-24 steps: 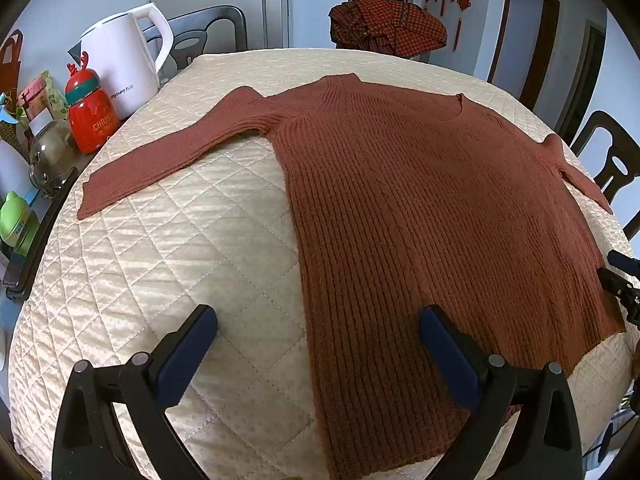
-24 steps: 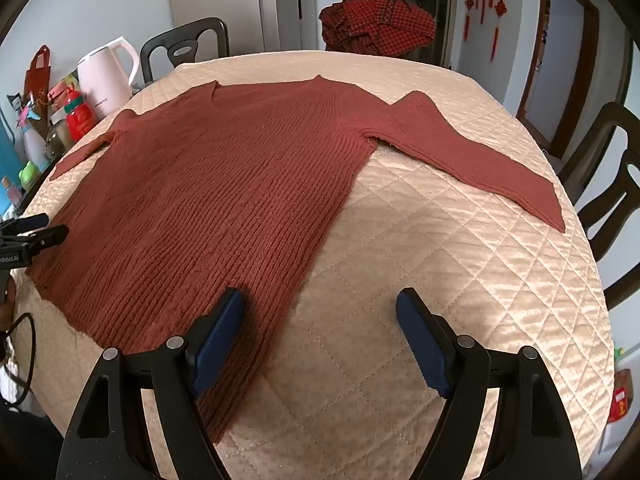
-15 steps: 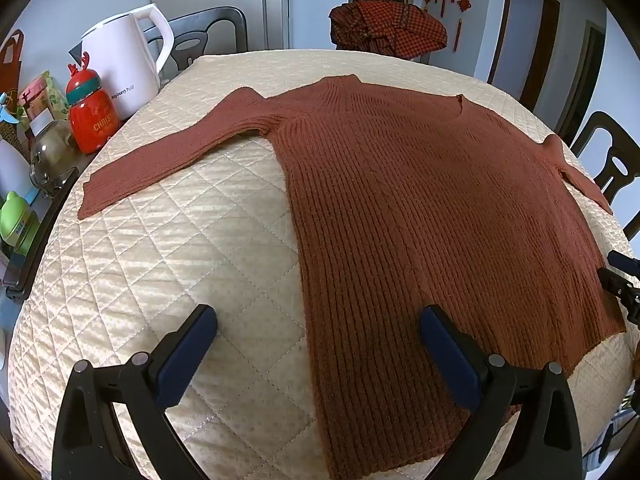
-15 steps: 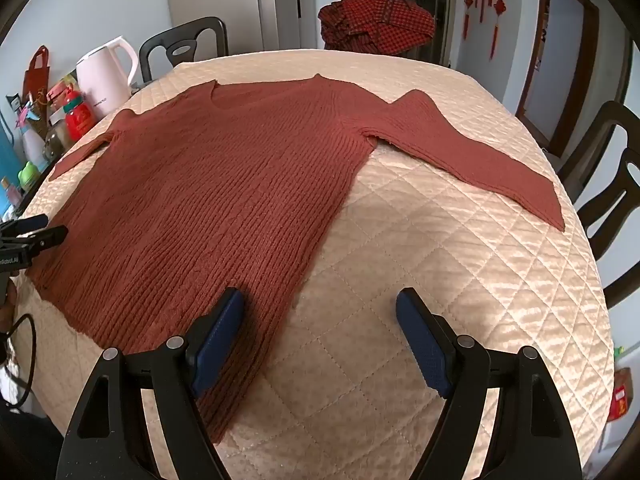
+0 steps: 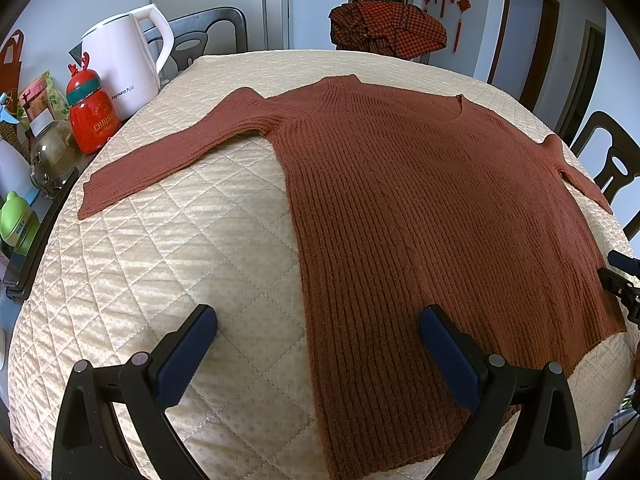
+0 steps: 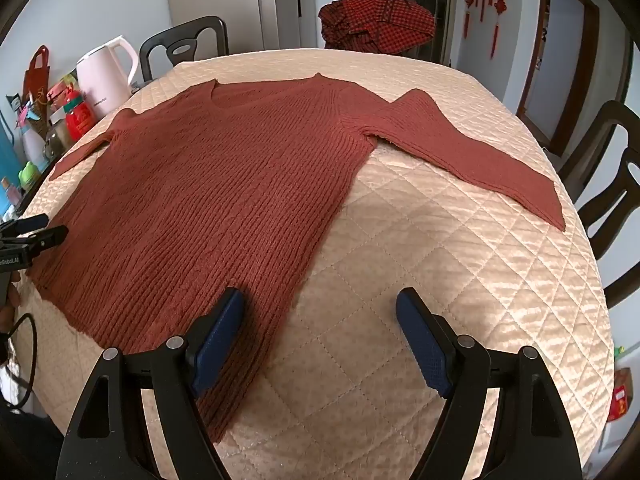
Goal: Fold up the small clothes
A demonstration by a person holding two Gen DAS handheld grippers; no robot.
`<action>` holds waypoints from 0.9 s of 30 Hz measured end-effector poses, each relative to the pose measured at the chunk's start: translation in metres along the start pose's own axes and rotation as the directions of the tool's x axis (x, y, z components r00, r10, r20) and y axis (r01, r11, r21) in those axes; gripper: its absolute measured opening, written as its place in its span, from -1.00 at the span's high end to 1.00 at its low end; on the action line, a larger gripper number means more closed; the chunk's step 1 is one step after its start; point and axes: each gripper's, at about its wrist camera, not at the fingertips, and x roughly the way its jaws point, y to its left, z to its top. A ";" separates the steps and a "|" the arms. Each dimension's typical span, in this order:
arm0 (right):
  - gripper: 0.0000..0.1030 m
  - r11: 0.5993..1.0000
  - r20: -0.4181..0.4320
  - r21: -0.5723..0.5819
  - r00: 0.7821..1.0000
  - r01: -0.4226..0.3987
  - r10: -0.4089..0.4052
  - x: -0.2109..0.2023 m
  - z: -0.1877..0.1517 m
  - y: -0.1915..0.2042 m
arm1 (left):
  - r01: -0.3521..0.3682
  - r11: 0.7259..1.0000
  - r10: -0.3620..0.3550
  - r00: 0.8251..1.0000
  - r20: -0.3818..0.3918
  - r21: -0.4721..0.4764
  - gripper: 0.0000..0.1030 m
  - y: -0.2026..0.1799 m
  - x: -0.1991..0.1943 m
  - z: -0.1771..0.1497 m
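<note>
A rust-brown ribbed sweater [image 5: 420,208] lies flat and spread out on the quilted cream table cover [image 5: 160,272], sleeves stretched to both sides; it also shows in the right wrist view [image 6: 224,184]. My left gripper [image 5: 316,340] is open and empty, hovering over the sweater's near left hem corner, its right finger above the fabric. My right gripper [image 6: 320,328] is open and empty over the near right hem corner, its left finger above the fabric. Each gripper's tip shows at the edge of the other's view.
A white kettle [image 5: 124,64], a red Christmas bottle [image 5: 92,120], jars and a green bottle stand at the table's left edge. A folded red checked cloth [image 5: 388,28] lies at the far end. Dark chairs [image 6: 616,184] stand around the table.
</note>
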 end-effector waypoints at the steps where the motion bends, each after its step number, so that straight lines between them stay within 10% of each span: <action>1: -0.53 1.000 0.000 0.000 1.000 0.000 0.000 0.000 0.000 0.000 | 0.001 1.000 -0.001 1.000 0.000 0.000 -0.99 0.000 0.000 0.000; 27: -0.53 1.000 -0.007 0.002 1.000 0.002 -0.002 0.001 0.000 0.002 | 0.001 1.000 -0.001 1.000 0.001 0.000 -0.99 0.000 0.000 0.000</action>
